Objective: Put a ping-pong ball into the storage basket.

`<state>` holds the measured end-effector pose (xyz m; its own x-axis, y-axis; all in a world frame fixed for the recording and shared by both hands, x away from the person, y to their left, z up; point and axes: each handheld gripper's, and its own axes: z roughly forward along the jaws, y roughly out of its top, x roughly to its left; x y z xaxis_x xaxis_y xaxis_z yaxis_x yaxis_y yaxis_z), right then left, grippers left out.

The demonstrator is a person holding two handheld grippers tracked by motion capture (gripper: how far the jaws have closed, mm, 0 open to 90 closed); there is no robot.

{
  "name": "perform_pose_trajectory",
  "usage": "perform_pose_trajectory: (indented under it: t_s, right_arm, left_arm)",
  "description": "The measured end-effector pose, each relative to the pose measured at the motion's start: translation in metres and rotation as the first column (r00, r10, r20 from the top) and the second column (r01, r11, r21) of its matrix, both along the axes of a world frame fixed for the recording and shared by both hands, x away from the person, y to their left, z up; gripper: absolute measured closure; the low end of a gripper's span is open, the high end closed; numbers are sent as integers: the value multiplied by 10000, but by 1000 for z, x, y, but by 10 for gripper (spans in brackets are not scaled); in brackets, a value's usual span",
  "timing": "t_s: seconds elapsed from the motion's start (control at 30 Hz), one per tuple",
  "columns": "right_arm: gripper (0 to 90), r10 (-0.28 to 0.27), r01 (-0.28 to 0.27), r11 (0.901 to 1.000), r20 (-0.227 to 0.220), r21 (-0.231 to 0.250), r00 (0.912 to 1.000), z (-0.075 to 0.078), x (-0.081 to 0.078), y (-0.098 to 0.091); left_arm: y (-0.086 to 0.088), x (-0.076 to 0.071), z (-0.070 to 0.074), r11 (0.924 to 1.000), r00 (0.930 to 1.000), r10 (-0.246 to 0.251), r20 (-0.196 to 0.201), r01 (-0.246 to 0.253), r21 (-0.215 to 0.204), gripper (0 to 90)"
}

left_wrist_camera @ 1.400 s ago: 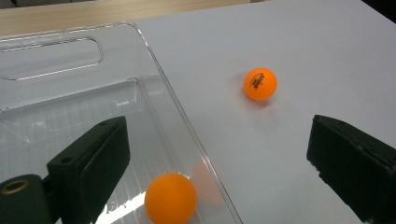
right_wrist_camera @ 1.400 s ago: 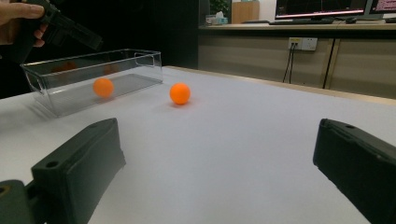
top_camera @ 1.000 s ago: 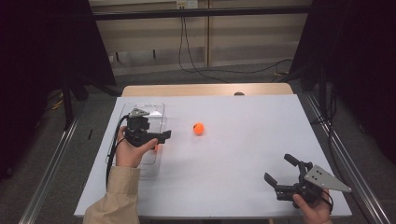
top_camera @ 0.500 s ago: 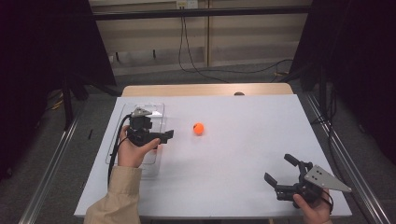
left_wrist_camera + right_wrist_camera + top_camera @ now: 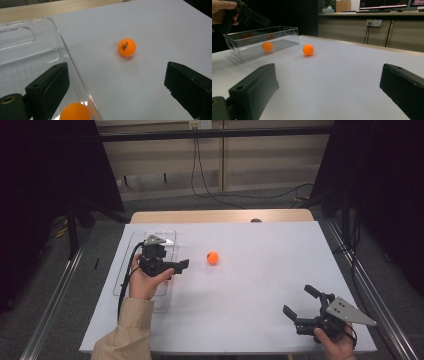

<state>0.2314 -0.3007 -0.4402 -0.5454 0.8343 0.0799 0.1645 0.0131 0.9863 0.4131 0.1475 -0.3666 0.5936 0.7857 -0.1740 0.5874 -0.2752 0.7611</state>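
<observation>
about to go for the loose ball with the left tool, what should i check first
1. Left tool open: ok, jaws wide apart, nothing between them.
2. Orange ball on the table, free of anything touching it: ok.
3. Path from tool to ball free: ok.
4. Clear bin beside the ball with room left: ok, one ball inside.
5. Right tool out of the way: ok, near corner, open.

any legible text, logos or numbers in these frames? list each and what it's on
Nothing can be read outright.
Orange ball on the table: a small dark print of two short lines on its side, too blurred to read in the left gripper view.
Monitors at the back in the right gripper view: lit screens, content too small to read.
Clear plastic bin, the ball inside it, left gripper, right gripper: no visible text.
</observation>
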Motion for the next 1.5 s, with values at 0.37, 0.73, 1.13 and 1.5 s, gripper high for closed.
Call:
perform_pose_trajectory:
  t_s: [0.37,0.73,1.13,1.5]
  right_arm:
    - [6,8,-8,10000,2,17,10000,0,0,0]
    - [6,-2,2,10000,-4,19,10000,0,0,0]
    - [6,13,-13,10000,-6,12,10000,0,0,0]
    - [6,12,-12,10000,-18,19,10000,0,0,-1]
  left_arm:
    - [-5,1,0,9997,9997,-217,93,215,117,60]
    - [-11,1,-1,9992,9992,-350,173,347,191,61]
    - [-18,2,-4,9979,9983,-539,216,530,366,61]
    - [-22,2,-3,9973,9977,-635,255,625,388,61]
